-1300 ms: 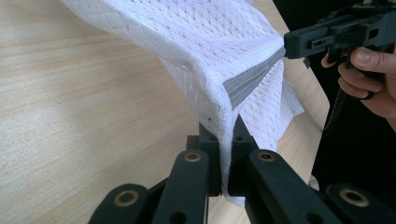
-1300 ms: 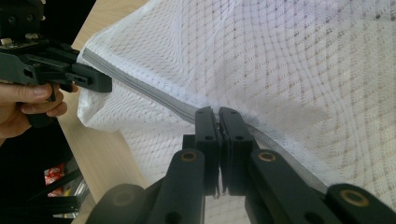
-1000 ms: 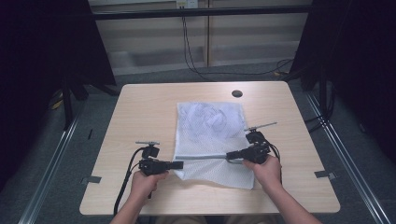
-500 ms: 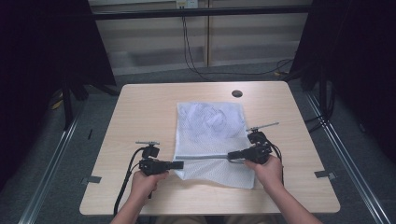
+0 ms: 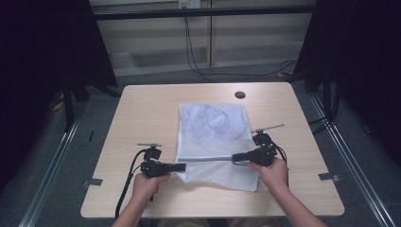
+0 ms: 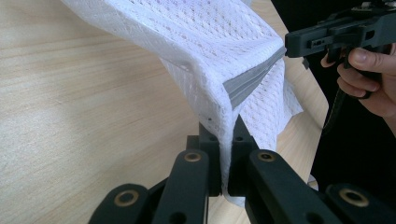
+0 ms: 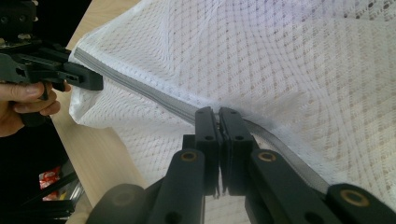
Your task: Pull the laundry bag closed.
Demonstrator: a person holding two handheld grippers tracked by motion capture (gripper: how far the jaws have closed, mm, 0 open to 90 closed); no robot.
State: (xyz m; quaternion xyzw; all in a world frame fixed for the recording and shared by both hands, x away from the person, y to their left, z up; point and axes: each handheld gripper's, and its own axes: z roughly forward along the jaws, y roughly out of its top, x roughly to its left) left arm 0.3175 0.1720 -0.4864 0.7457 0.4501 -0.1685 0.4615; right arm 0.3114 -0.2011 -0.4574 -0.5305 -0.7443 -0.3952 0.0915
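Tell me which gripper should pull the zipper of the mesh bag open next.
Probably right. The right gripper is shut on the grey zipper itself, partway along, though no slider is discernible. The left gripper pinches the mesh laundry bag at its corner beside the zipper's end, suiting it as anchor.

The desk (image 5: 142,109) is pale wood-grain laminate, smooth and matt. The laundry bag (image 5: 213,123) at centre is white open-mesh cloth, soft and rumpled, edged with a grey woven zipper tape (image 7: 140,91). Each claw is matt black plastic with brass-coloured rivets (image 6: 192,157).
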